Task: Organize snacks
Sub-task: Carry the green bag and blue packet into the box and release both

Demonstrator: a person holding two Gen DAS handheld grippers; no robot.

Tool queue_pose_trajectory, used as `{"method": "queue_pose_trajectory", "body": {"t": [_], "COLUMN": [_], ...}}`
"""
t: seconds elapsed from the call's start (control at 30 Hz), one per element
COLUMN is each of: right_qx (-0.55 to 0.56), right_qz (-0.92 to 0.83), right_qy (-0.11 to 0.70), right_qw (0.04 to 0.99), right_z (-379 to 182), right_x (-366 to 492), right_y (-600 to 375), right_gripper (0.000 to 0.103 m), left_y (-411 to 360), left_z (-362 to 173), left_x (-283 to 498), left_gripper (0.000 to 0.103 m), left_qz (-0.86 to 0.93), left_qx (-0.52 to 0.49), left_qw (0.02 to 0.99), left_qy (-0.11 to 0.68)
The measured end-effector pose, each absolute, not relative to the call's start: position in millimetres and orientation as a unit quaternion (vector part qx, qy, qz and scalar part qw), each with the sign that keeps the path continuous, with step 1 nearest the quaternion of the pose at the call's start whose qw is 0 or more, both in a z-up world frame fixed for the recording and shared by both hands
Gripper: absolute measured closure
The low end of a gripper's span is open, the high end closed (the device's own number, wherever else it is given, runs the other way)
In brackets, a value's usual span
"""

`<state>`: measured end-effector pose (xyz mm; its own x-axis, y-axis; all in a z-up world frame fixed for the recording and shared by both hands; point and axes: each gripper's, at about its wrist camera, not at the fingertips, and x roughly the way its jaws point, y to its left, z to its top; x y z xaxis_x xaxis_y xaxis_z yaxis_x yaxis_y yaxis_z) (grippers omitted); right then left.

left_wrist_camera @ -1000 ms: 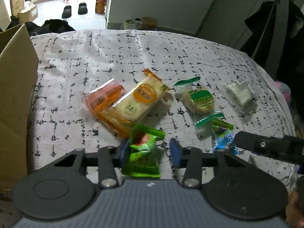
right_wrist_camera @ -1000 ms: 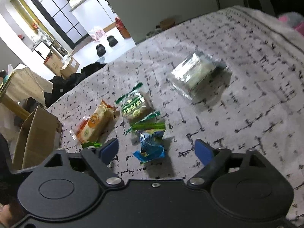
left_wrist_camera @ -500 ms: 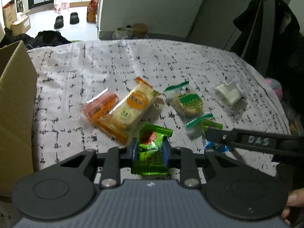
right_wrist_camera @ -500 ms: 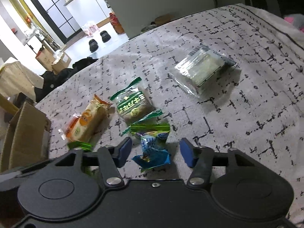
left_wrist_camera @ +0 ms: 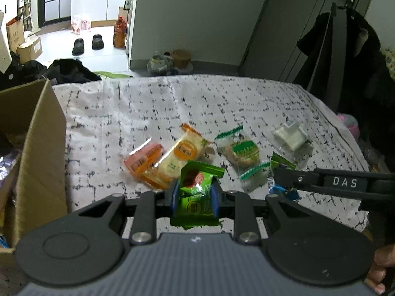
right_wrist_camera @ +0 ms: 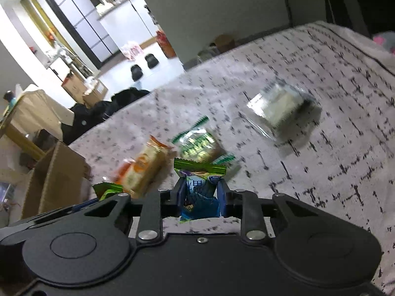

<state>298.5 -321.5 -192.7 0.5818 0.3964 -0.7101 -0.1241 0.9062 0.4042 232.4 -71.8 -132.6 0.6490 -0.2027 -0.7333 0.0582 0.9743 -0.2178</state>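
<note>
Left wrist view: nearest, a green snack packet (left_wrist_camera: pixel 195 192) is clamped across its middle by the left gripper (left_wrist_camera: pixel 195 198); it is judged light, crinkly and slippery. In the right wrist view, a blue-and-green packet (right_wrist_camera: pixel 201 190) is pinched by the right gripper (right_wrist_camera: pixel 202 197), whose jaws have just been closing. Farther off, an orange cracker pack (left_wrist_camera: pixel 182 154) and a round green-wrapped cake (left_wrist_camera: pixel 243 150) lie on the patterned cloth (left_wrist_camera: pixel 148 103), the cardboard box (left_wrist_camera: pixel 42 153) at left.
</note>
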Motion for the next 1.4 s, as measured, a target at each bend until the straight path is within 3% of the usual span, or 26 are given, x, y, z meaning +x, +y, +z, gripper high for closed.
{"method": "queue_pose_trajectory", "body": {"t": [1.4], "right_qx": [0.150], "right_qz": [0.275], "right_qy": [0.351], "right_qw": [0.882], "right_z": [-119.5], "right_x": [278.7], "right_y": [-210.0], "right_gripper": [0.077], "left_y": [54.2], "left_z": [-56.8], "left_x": [174.5], "left_gripper": [0.078], "left_qz": [-0.001], "left_qx": [-0.158], "left_qw": [0.942], "left_qy": [0.297]}}
